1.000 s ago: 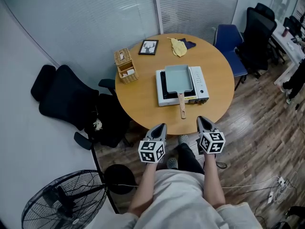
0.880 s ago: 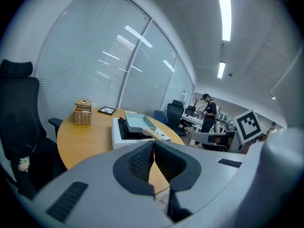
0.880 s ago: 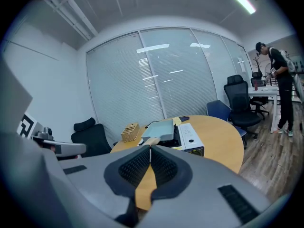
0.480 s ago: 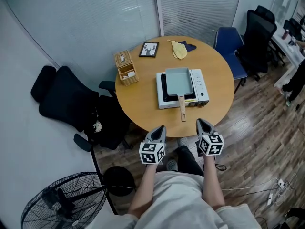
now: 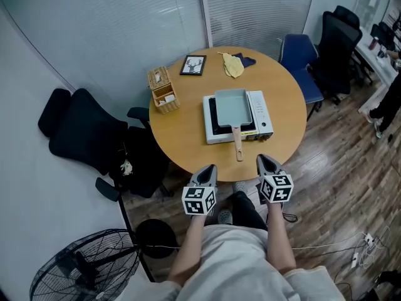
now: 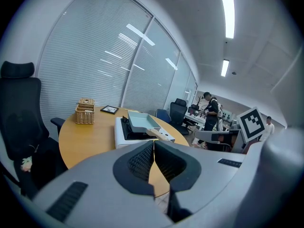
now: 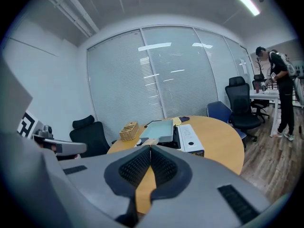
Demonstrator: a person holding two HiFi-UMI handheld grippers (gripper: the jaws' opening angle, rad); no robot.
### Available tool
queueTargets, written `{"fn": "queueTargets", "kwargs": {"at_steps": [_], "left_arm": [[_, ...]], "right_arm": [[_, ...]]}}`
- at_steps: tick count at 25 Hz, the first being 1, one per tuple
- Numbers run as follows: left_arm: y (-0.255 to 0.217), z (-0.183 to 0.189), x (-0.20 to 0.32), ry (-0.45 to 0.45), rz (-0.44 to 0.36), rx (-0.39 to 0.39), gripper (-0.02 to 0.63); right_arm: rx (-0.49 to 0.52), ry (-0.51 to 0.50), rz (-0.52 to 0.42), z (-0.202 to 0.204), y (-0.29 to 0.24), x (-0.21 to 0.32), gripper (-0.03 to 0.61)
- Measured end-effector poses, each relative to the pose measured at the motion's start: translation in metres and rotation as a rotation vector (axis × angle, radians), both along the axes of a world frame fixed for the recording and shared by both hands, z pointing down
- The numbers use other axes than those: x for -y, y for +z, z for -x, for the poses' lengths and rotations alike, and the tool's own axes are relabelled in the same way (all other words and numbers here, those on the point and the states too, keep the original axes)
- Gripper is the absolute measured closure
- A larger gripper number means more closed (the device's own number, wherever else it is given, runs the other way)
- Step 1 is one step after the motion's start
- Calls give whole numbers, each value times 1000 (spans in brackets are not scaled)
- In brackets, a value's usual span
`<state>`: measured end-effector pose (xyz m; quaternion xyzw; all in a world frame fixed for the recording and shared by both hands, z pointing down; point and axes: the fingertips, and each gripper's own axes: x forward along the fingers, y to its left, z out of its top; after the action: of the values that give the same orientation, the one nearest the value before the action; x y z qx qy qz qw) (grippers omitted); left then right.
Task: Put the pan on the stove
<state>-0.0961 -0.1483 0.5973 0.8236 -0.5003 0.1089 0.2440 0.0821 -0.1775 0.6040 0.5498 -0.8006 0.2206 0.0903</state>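
Observation:
A square grey-blue pan with a wooden handle rests on the white portable stove in the middle of the round wooden table. In the left gripper view the pan sits on the stove, and in the right gripper view the pan sits on the stove too. My left gripper and right gripper are held off the table's near edge, both shut and empty, apart from the pan.
A wicker box, a picture frame and a yellow cloth lie at the table's far side. Black office chairs stand left, a blue chair right. A floor fan stands at lower left.
The view has shifted slightly; the pan, the stove and both grippers stay as they were.

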Motion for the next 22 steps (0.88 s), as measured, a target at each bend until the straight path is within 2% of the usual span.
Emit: {"fn": "queueTargets", "kwargs": {"at_steps": [19,22], "left_arm": [[5,-6,-1,9,21,13,584],[5,-7,-2,10,43,-6,586]], "right_arm": [[-4,-16,13,0,8,-2,555],[-3,-19,17,0,9,-2,555]]}}
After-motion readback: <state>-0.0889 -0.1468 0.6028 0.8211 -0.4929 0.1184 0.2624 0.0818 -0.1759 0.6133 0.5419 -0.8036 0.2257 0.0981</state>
